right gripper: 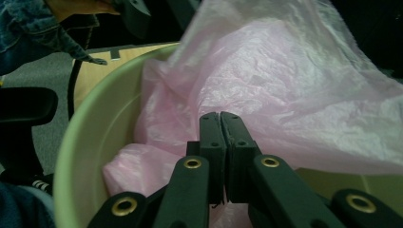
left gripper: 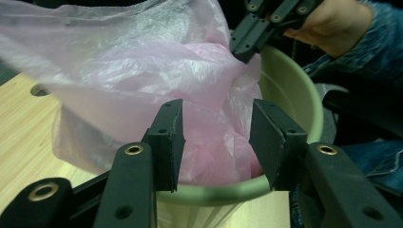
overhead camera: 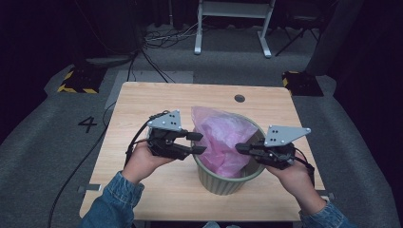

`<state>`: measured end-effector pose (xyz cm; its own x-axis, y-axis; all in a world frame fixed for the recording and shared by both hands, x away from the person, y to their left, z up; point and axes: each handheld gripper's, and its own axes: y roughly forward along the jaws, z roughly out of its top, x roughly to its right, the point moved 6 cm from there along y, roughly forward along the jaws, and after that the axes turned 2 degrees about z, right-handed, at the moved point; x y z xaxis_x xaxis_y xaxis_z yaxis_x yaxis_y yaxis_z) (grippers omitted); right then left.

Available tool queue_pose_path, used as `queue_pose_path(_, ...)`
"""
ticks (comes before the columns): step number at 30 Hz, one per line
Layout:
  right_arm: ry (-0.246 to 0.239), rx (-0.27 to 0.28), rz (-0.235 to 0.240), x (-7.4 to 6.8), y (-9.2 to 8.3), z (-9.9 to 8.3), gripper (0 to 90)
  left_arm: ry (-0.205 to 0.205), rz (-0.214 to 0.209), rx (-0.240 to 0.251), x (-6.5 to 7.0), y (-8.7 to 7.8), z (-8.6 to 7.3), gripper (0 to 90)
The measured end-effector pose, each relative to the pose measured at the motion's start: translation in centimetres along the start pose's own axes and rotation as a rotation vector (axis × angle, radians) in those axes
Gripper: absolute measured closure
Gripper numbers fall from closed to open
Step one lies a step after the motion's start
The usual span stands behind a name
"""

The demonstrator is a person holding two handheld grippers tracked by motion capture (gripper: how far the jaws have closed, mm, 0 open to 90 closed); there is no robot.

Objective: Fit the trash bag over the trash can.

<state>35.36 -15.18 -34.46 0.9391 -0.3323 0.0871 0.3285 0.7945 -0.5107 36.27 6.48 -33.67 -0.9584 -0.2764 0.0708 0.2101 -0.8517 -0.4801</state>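
The thin pink plastic bag [overhead camera: 221,140] sits bunched in the round green bin [overhead camera: 223,183]: light, limp, slippery. Your right gripper [right gripper: 219,116] is clenched on film; left gripper [left gripper: 216,137] stands released. Pinch the bag's edge at the rim.

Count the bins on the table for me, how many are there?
1. A single green bin stands at the near middle of the table, with a pink bag bunched inside it, between the left tool and right tool. Nothing hints at another.
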Motion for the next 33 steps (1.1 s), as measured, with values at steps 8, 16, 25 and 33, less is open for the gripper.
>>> queue_pose_path(8,-0.03,-0.019,0.019,-1.2,0.8,0.1,88.0,0.032,-0.036,-0.022,1.0,2.0,1.0,52.9)
queue_pose_path(16,-0.048,0.041,0.018,-1.9,0.2,1.2,88.2,0.07,-0.027,-0.102,0.7,4.4,0.9,62.2)
queue_pose_path(25,-0.06,0.083,0.025,-2.3,-0.4,1.7,82.6,0.116,0.013,-0.124,1.3,4.3,-0.1,89.9)
queue_pose_path(33,0.0,0.072,-0.102,0.5,-3.5,0.7,74.5,0.122,0.015,-0.079,1.7,3.2,-0.6,89.9)
